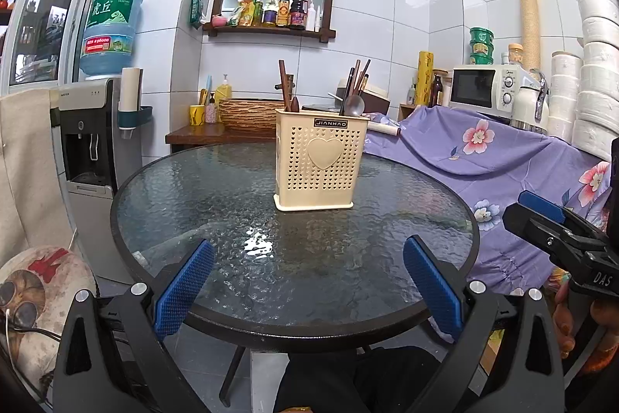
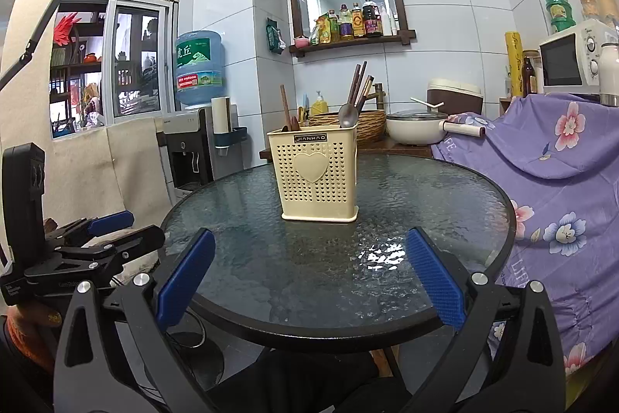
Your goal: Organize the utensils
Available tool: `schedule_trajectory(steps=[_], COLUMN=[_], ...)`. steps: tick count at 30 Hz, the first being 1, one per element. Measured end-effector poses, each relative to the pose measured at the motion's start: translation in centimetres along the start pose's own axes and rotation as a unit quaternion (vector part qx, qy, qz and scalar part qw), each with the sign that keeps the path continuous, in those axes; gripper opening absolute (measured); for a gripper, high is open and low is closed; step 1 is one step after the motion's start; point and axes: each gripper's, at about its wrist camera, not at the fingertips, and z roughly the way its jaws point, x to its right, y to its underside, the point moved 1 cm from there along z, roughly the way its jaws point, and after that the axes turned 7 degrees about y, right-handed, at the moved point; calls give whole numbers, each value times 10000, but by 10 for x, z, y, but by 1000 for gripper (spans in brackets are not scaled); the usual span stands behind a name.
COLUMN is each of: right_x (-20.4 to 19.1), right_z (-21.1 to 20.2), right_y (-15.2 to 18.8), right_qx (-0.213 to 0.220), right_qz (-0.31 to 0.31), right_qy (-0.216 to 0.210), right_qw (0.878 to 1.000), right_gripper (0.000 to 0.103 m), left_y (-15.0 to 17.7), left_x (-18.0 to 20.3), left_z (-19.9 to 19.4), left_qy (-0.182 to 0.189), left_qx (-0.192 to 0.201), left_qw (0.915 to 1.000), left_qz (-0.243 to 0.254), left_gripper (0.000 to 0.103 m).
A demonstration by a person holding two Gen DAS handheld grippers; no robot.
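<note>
Cream plastic holder point(image 1: 320, 161), perforated and matt, is sitting on rippled, glossy glass table point(image 1: 193, 204). At two o'clock, soft floral cloth point(image 1: 522, 157) is draping; glossy wall tiles point(image 1: 387, 6) are gleaming at twelve.

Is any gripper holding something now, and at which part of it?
Nothing is held. The left gripper and the right gripper are both open over the table.

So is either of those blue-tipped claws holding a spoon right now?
No. Both the left gripper and the right gripper are open and hold nothing, while the metal spoon stands in the beige utensil holder on the glass table.
</note>
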Motion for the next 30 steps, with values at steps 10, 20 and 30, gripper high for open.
schedule_trajectory(steps=[10, 20, 30], right_x=[0, -2, -3], right_z=[1, 2, 3], right_y=[1, 1, 2], right_qx=[-28, -73, -91], right_qz=[12, 32, 27], right_qy=[20, 36, 40], right_qw=[10000, 10000, 9999], right_gripper=[97, 97, 97], left_y=[0, 1, 4], left_x=[2, 1, 1], left_z=[1, 2, 3], left_qy=[5, -8, -12], left_qx=[-35, -61, -70], left_qw=[10000, 10000, 10000], left_qz=[-3, -24, -69], left_gripper=[97, 97, 97])
